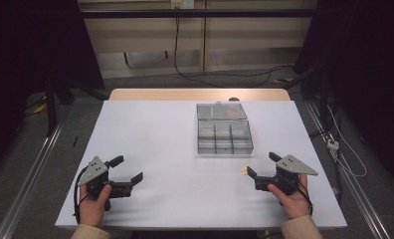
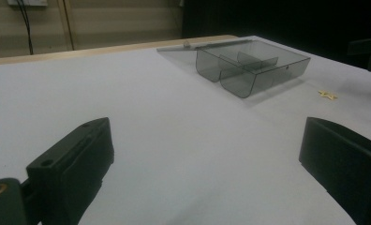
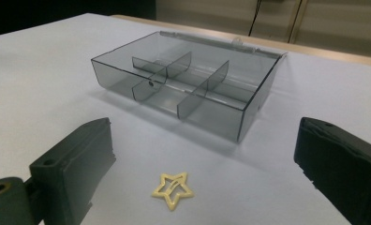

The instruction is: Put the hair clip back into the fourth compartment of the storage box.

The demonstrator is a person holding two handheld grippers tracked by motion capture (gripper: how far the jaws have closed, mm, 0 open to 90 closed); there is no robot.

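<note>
I see beige sleeves [image 1: 88, 232] at both wrists; each black two-jaw gripper, left [image 1: 127, 169] and right [image 1: 262, 164], carries a grey triangular plate [image 1: 296, 165]; black cables [image 1: 77, 191] trail.

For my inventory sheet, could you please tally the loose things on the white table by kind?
Clear grey compartment box, lid open: 1
Yellow star-shaped piece: 1
Total: 2

Yellow star [image 3: 173, 189] between open fingers [image 3: 76, 164]; compartment box [image 3: 183, 84] beyond
</note>
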